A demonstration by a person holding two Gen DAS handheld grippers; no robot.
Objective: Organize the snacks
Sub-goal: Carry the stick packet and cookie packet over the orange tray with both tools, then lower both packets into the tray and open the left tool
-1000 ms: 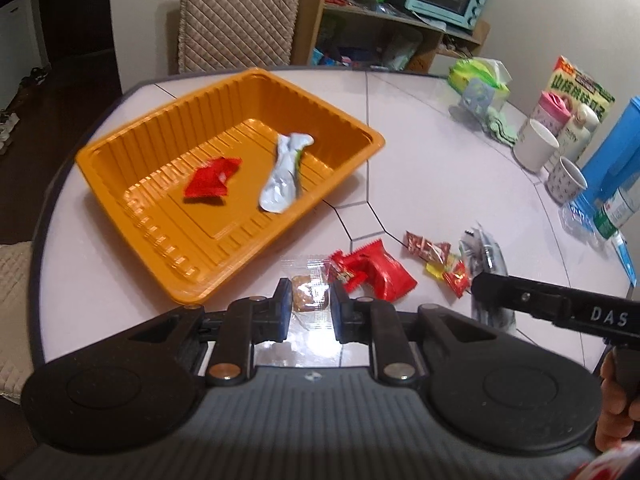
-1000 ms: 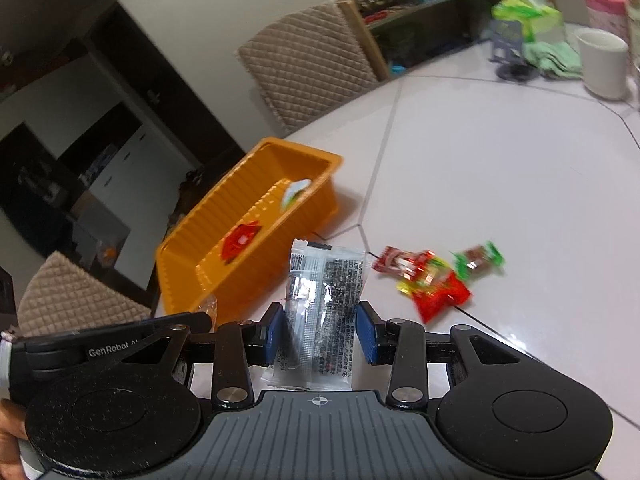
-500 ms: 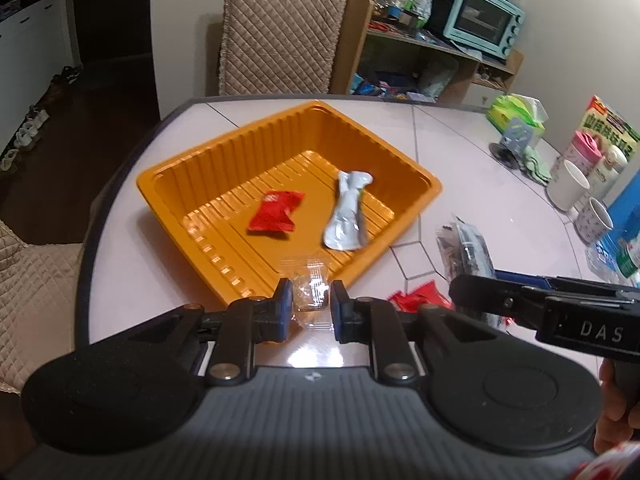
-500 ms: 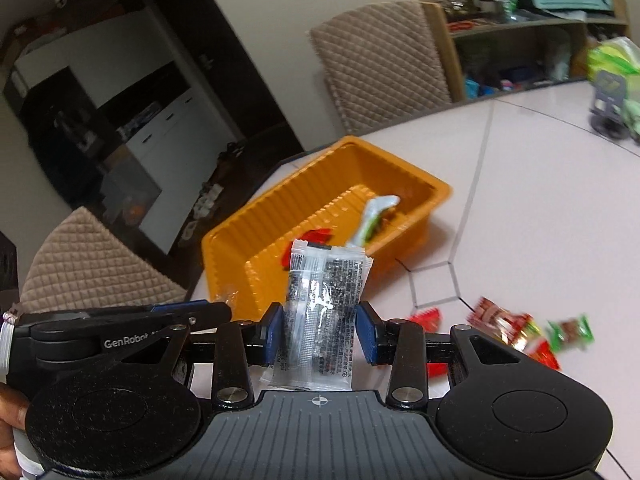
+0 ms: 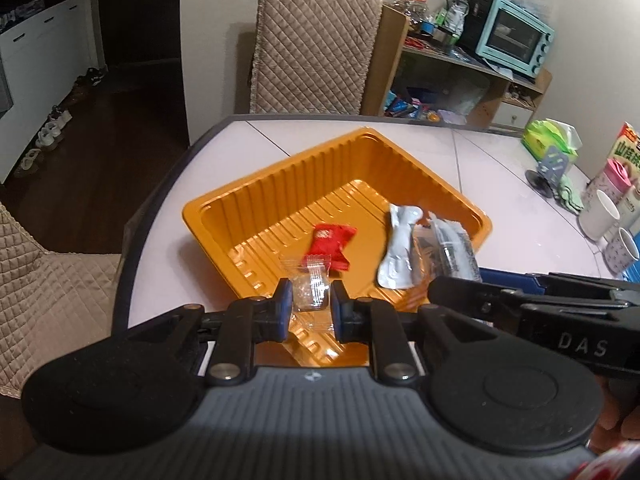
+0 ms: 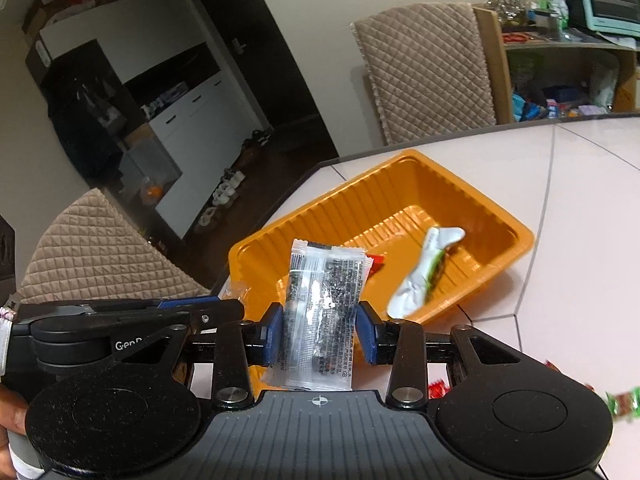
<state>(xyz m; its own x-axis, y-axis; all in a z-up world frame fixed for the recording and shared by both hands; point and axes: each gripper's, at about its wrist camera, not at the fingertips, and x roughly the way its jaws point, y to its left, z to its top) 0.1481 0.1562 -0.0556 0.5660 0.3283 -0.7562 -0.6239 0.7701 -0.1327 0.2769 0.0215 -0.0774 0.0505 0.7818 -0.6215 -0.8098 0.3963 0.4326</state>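
An orange tray (image 5: 280, 176) (image 6: 400, 184) sits on the white table and holds a red snack packet (image 5: 332, 240) and a silver-green packet (image 5: 400, 248) (image 6: 424, 272). My left gripper (image 5: 310, 308) is shut on a small clear-wrapped biscuit (image 5: 310, 294), above the tray's near edge. My right gripper (image 6: 320, 334) is shut on a clear packet of dark snack (image 6: 320, 312), over the tray's near corner; the packet also shows in the left wrist view (image 5: 452, 252).
Loose red and green snacks (image 6: 620, 404) lie on the table right of the tray. Cups (image 5: 600, 216), a pink bottle and a tissue pack (image 5: 552, 140) stand at the far right. Quilted chairs (image 5: 312, 48) stand around the table; a shelf with a toaster oven (image 5: 516, 40) is behind.
Both grippers have moved from the loose snacks toward the tray, each carrying its packet, and now hang over its near side.
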